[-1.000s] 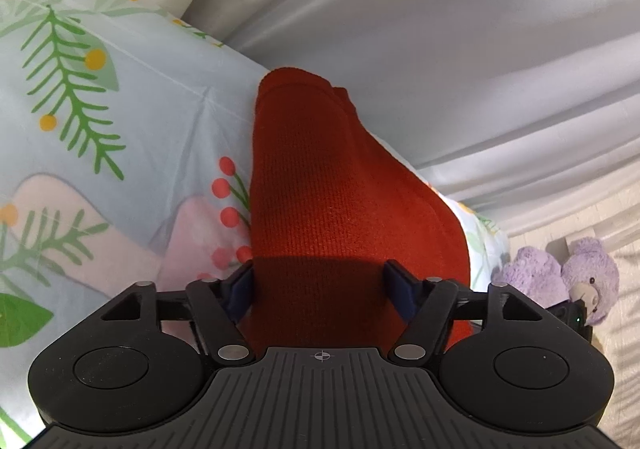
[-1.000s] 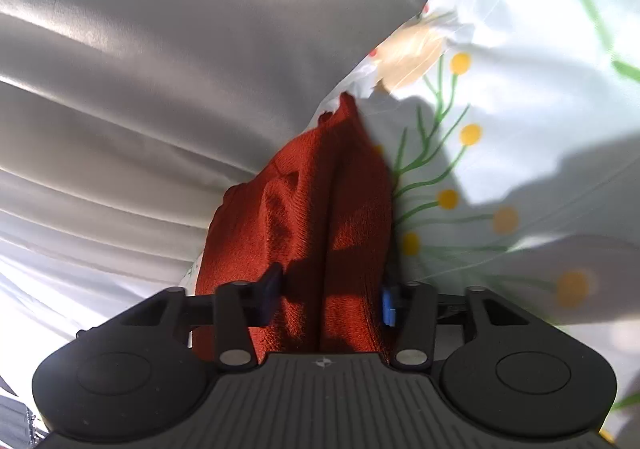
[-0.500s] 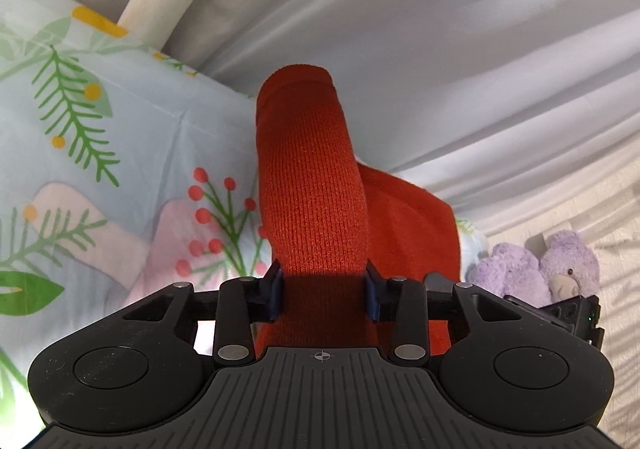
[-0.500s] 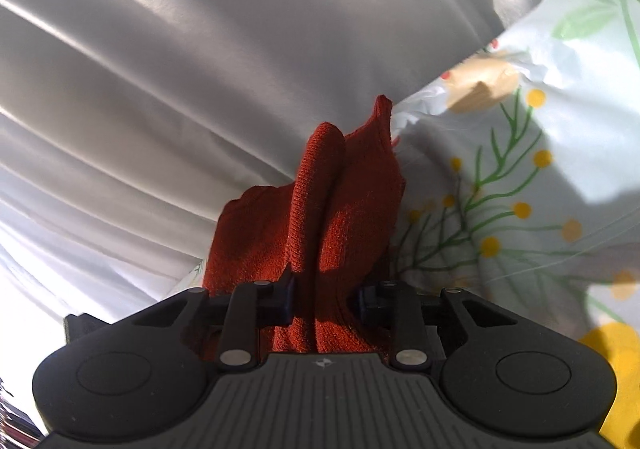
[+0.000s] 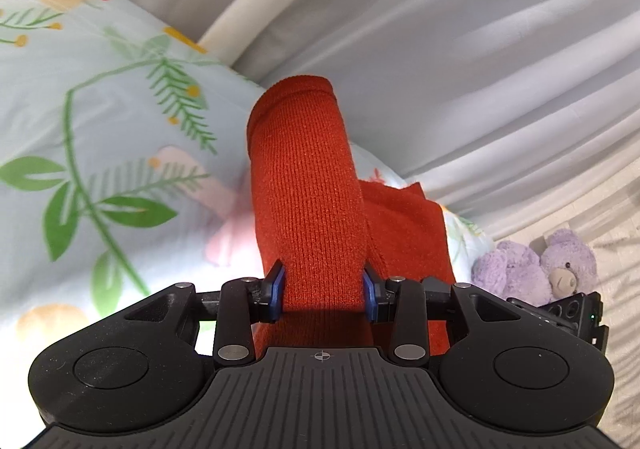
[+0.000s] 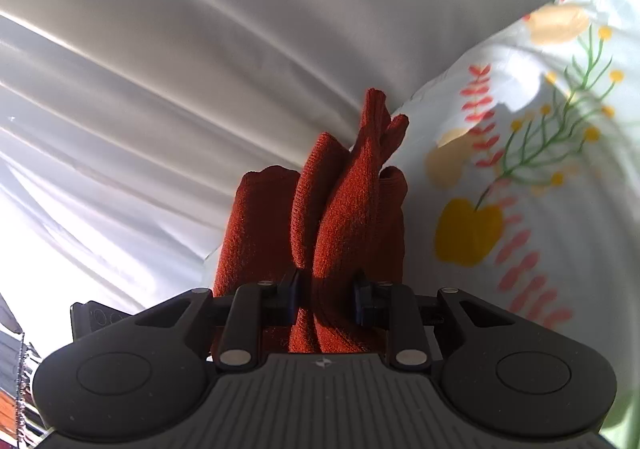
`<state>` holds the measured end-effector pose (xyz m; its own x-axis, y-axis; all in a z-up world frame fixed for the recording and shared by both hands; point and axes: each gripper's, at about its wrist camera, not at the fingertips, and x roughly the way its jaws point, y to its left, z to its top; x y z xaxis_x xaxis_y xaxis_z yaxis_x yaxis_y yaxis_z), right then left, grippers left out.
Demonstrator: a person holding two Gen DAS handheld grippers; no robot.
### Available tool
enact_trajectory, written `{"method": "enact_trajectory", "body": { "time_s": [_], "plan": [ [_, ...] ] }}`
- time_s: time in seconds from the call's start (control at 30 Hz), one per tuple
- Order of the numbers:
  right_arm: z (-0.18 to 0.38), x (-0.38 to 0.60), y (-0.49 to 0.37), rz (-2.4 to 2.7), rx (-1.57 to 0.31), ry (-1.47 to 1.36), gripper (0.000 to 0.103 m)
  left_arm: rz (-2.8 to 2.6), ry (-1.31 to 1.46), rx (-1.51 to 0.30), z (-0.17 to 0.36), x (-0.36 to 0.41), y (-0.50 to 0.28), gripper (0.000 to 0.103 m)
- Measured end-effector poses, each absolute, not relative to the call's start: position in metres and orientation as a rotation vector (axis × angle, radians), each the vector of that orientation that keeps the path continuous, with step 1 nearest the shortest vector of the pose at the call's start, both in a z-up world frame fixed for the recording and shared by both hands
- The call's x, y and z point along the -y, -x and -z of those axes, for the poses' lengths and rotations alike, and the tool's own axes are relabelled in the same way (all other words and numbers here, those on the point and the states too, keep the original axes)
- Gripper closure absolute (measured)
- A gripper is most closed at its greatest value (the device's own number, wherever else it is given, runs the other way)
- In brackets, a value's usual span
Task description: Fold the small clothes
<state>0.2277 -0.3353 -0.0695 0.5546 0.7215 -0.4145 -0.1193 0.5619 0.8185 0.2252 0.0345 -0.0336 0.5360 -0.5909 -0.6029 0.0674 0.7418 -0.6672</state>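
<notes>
A red knit garment [image 5: 304, 177] is lifted off the floral bedsheet [image 5: 100, 109] between both grippers. My left gripper [image 5: 324, 285] is shut on a rolled, tube-like part of it; both blue pads [image 5: 278, 283] press into the knit, and more red cloth hangs to the right behind it. In the right wrist view the same garment [image 6: 348, 209] stands bunched in upright folds. My right gripper [image 6: 326, 293] has its jaws closing on this bunch, and the pads [image 6: 358, 299] are pressed against the cloth. The garment's lower part is hidden behind the gripper bodies.
Pale curtains [image 5: 460, 49] hang close behind the bed and fill the left of the right wrist view [image 6: 200, 69]. A purple teddy bear [image 5: 560, 265] sits at the far right on a cream cover. The floral sheet [image 6: 540, 169] spreads to the right.
Both grippers closed on the red garment and rose with it. The cloth went from lying flat on the sheet to bunched, upright folds. More curtain shows in both views.
</notes>
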Motion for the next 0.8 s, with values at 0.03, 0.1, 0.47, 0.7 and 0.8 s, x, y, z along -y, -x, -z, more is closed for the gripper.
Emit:
{"method": "enact_trajectory", "body": {
  "time_s": [0.03, 0.1, 0.47, 0.7, 0.8],
  "plan": [
    [0.070, 0.331, -0.226, -0.572, -0.849, -0.827, 0.080, 0.407, 0.625, -0.935, 0.035, -0.037, -0.223, 0.060],
    [0.074, 0.323, -0.223, -0.572, -0.874, -0.839, 0.080, 0.345, 0.591, -0.921, 0.035, -0.041, -0.217, 0.056],
    [0.086, 0.355, -0.142, -0.292, -0.785, -0.860, 0.053, 0.194, 0.276, -0.783, 0.035, -0.047, -0.096, 0.013],
    [0.114, 0.344, -0.080, -0.405, -0.854, -0.956, 0.050, 0.181, 0.098, -0.821, 0.067, -0.008, -0.070, 0.012],
    [0.117, 0.322, -0.081, -0.402, -0.858, -0.951, 0.052, 0.106, 0.005, -0.771, 0.074, 0.009, -0.078, 0.011]
  ]
}}
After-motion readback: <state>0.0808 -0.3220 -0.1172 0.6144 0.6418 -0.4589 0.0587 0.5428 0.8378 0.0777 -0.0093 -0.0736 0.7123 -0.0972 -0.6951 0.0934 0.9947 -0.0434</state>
